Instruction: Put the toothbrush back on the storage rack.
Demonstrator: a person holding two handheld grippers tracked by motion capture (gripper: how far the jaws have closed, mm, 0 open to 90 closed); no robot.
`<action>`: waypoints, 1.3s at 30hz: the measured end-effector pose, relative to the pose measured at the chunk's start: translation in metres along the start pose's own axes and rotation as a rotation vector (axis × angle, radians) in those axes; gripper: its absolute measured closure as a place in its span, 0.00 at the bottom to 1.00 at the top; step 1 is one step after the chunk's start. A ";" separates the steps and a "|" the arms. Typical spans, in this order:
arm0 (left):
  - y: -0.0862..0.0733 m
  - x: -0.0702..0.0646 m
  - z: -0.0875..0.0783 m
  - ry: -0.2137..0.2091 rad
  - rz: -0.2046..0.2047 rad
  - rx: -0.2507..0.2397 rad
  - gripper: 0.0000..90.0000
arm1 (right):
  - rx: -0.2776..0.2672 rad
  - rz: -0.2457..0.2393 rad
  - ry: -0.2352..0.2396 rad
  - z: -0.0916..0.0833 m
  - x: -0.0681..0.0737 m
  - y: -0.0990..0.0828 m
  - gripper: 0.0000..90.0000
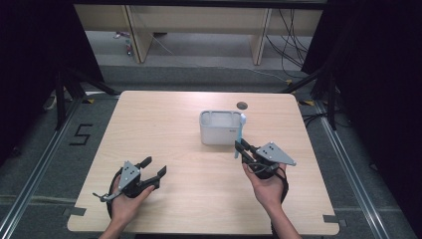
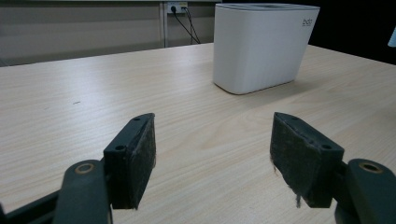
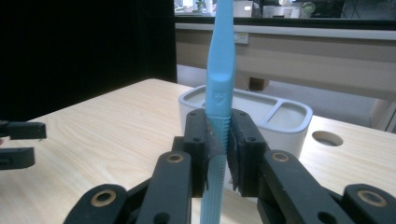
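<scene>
Pale wood grain covers the table [image 1: 199, 199], which stands on a grey floor with black curtains to the left and right. Toward the far middle of the table sits a white plastic holder [image 1: 220, 128] with rounded corners; in the right gripper view its top is divided into compartments, a larger one and a smaller one. Just beyond the holder, near the far edge, the table has a round hole [image 1: 242, 105].

The right claw [image 1: 242, 148] is held by the person's right hand [image 1: 266, 186] near the right front corner of the holder. Its jaws are closed tight on a light blue toothbrush [image 3: 218, 93], gripping the ribbed part of the handle. The toothbrush stands roughly upright, its handle running down below the jaws and its upper part rising past the top of the right gripper view. In the high view the toothbrush [image 1: 240, 134] shows just beside the holder's right end; whether it touches the holder cannot be told.

The left claw [image 1: 154, 167] is held by the left hand [image 1: 124, 201] at the near left of the table, well apart from the holder. Its jaws stand wide apart with nothing between them, only bare table showing in the gap. In the left gripper view the holder [image 2: 262, 46] stands farther off, to the right.
</scene>
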State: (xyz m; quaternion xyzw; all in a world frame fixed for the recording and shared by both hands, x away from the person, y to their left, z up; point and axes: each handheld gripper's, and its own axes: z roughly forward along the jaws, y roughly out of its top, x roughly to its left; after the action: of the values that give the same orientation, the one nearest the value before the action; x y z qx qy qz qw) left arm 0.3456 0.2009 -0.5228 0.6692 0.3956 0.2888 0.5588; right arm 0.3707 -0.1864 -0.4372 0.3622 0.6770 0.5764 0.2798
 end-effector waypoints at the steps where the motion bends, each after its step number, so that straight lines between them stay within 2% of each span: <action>1: 0.000 0.000 0.000 -0.001 0.002 -0.009 0.36 | -0.005 -0.018 -0.019 0.001 -0.003 0.003 0.88; 2: 0.000 0.000 0.000 0.000 0.006 -0.009 0.36 | -0.005 -0.018 -0.019 0.001 -0.003 0.003 0.88; 3: 0.000 0.000 0.000 0.001 0.006 -0.008 0.35 | -0.006 0.008 -0.011 0.002 -0.002 0.004 0.88; 4: 0.000 0.000 0.000 0.003 0.000 -0.009 0.36 | -0.004 -0.010 -0.022 0.003 -0.005 0.006 0.88; 5: 0.000 0.000 0.000 0.006 -0.011 -0.010 0.36 | -0.004 0.001 -0.036 0.004 -0.005 0.007 0.88; 8: 0.000 0.001 0.000 0.007 -0.014 -0.009 0.36 | -0.009 -0.018 -0.038 0.006 -0.009 0.009 0.88; 9: 0.000 0.001 0.000 0.008 -0.015 -0.009 0.36 | -0.005 0.007 -0.041 0.006 -0.008 0.010 0.88; 10: 0.000 0.001 0.000 0.009 -0.014 -0.008 0.36 | -0.011 0.005 -0.027 0.008 -0.010 0.011 0.88; 11: 0.000 0.001 0.000 0.009 -0.013 -0.007 0.36 | -0.014 -0.014 -0.036 0.008 -0.012 0.013 0.88; 14: 0.000 0.000 0.000 0.011 -0.006 -0.006 0.36 | -0.008 0.002 -0.048 0.011 -0.015 0.016 0.88; 15: 0.000 0.000 0.000 0.011 -0.006 -0.006 0.36 | -0.003 0.000 -0.063 0.012 -0.017 0.018 0.88; 21: 0.000 0.001 0.001 0.010 -0.009 -0.002 0.36 | -0.020 -0.009 -0.070 0.018 -0.024 0.022 0.88; 23: -0.001 0.001 0.002 0.005 -0.011 -0.016 0.36 | -0.012 -0.021 -0.079 0.019 -0.026 0.024 0.88; 24: -0.001 0.000 0.002 0.005 -0.008 -0.017 0.36 | -0.011 -0.001 -0.089 0.020 -0.025 0.024 0.88; 25: -0.001 0.000 0.002 0.005 -0.008 -0.017 0.36 | -0.016 -0.024 -0.079 0.021 -0.027 0.026 0.88; 27: 0.000 0.000 0.002 0.006 -0.005 -0.014 0.36 | -0.012 -0.009 -0.084 0.022 -0.027 0.027 0.88; 28: 0.000 0.000 0.001 0.012 -0.003 -0.001 0.37 | -0.014 -0.013 -0.088 0.023 -0.029 0.029 0.88; 32: 0.000 0.000 0.001 0.013 -0.002 0.000 0.37 | -0.016 -0.011 -0.100 0.027 -0.033 0.033 0.88; 34: -0.001 0.000 0.002 0.007 -0.004 -0.015 0.37 | -0.026 -0.012 -0.110 0.030 -0.035 0.036 0.88; 39: 0.000 0.000 0.001 0.012 -0.004 0.003 0.37 | -0.033 -0.003 -0.118 0.035 -0.037 0.041 0.88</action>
State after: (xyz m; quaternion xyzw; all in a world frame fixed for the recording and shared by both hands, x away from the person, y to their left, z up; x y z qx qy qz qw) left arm 0.3465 0.2005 -0.5229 0.6674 0.4008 0.2912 0.5561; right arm 0.4273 -0.1936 -0.4050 0.3901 0.6503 0.5645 0.3260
